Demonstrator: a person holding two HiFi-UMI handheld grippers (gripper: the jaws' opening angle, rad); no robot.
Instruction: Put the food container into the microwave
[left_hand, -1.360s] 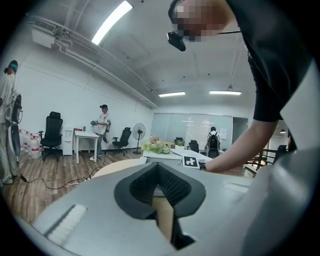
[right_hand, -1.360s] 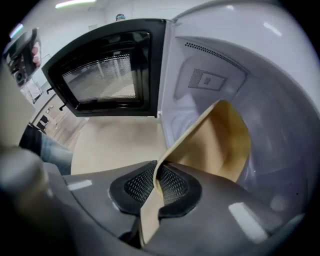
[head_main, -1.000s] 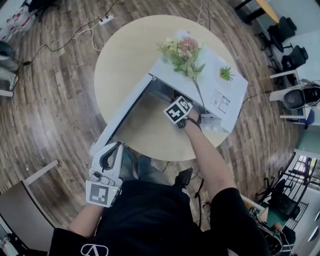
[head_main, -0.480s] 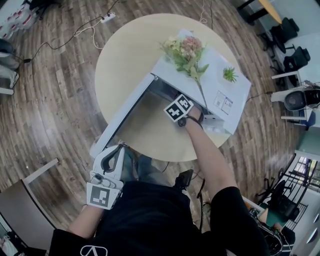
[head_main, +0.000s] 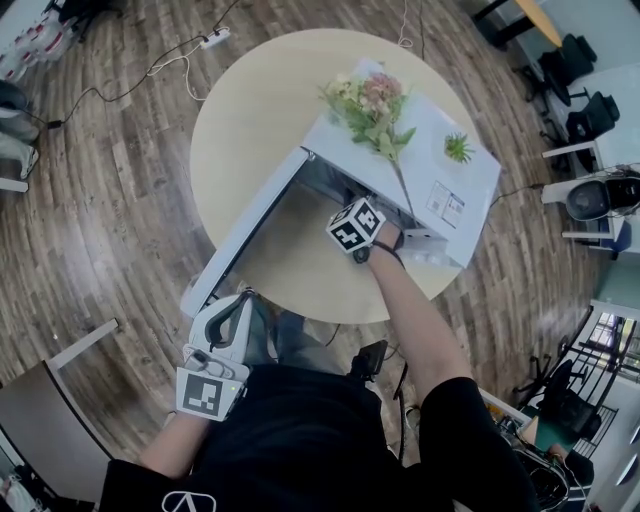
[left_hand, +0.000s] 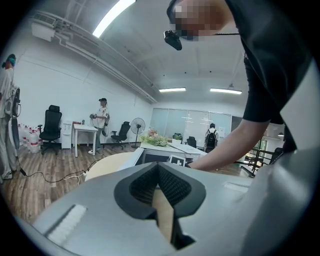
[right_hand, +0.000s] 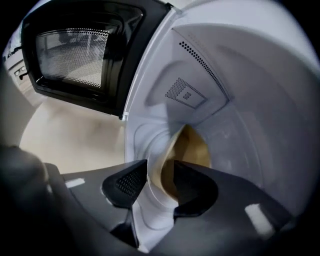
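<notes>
Microwave (head_main: 440, 170) sits on round table (head_main: 250, 130), door (head_main: 250, 225) swung fully open toward the person. Flowers (head_main: 370, 105) and a small plant (head_main: 458, 148) stand on its top. Right gripper (head_main: 362, 215) is extended into the cavity mouth; in the head view only its marker cube and the wrist show, and the jaws are hidden by the microwave's top. In the right gripper view, the right gripper (right_hand: 160, 172) has its jaws clamped on the wall of the container (right_hand: 187, 147), one pad outside the white wall and the other inside over the brown interior. The container is inside the cavity, with white cavity walls (right_hand: 250, 100) around it and the door's mesh window (right_hand: 75, 55) at upper left. Cannot tell whether the container rests on the cavity floor or is held just off it. Left gripper (head_main: 230, 310) is held low, close to the person's body, just off the table edge and near the door's outer end. In the left gripper view, the left gripper (left_hand: 159, 172) has its jaws together at the tips, nothing between them.
</notes>
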